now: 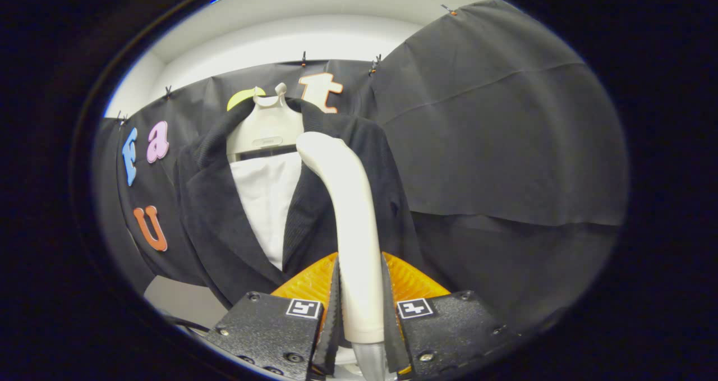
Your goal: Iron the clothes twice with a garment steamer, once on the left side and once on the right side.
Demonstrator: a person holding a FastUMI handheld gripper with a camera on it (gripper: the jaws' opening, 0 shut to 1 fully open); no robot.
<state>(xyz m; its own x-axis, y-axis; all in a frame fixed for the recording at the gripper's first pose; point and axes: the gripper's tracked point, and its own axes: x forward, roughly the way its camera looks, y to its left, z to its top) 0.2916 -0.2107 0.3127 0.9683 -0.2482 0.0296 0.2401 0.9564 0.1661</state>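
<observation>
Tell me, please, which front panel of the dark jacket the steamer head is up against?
The steamer, clamped in the tongs, rises against the jacket panel beside the plain cloth wall; the other panel hangs free across the white board.

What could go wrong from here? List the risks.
1. The gripper is shut on the garment steamer only low on its smooth, rounded handle, so the steamer might twist or slip during a stroke.
2. The steamer's head lies against the dark jacket near its collar; lingering there may overwet one spot.
3. A hard push could slide the jacket off its hanger.
</observation>
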